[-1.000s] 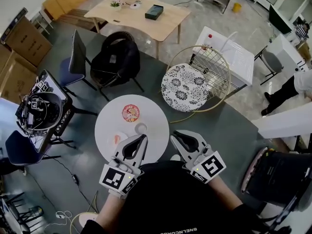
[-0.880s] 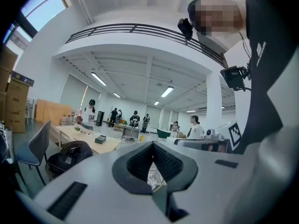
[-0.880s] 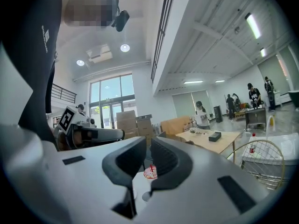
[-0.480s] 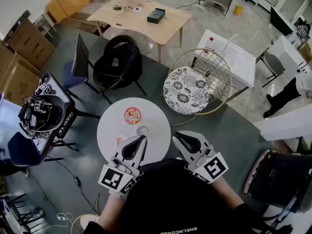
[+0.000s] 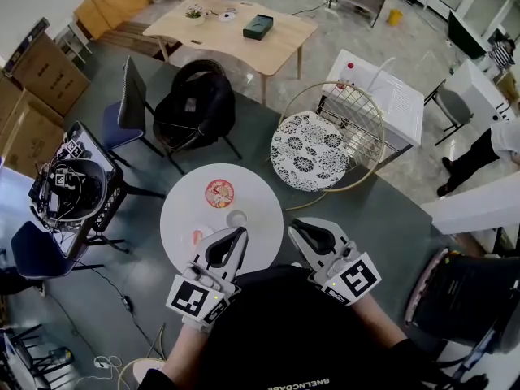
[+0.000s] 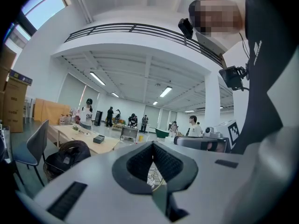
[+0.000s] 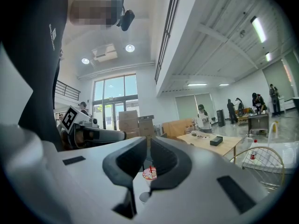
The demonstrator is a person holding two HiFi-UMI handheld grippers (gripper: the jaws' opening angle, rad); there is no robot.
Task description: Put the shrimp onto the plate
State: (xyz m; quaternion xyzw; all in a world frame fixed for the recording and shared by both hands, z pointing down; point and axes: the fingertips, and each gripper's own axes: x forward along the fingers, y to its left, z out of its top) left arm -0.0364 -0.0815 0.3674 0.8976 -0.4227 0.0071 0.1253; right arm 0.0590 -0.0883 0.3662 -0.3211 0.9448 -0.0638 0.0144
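Left gripper (image 5: 240, 232) and right gripper (image 5: 294, 227) hover closed and empty at the table (image 5: 262, 205) edge, likely idling; shrimp (image 5: 197, 234) lies off the plate (image 5: 218, 192).

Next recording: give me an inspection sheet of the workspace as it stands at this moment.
Surface: round white table.
Job's things: pink shrimp lies on the table, apart from the red patterned plate.
Clutter: small white cup.
Grippers: left gripper shut, empty; right gripper shut, empty; both at the table's near edge.
Cables: black cables coiled on a cart to the left.
Surroundings: gold wire chair with patterned cushion; wooden table.
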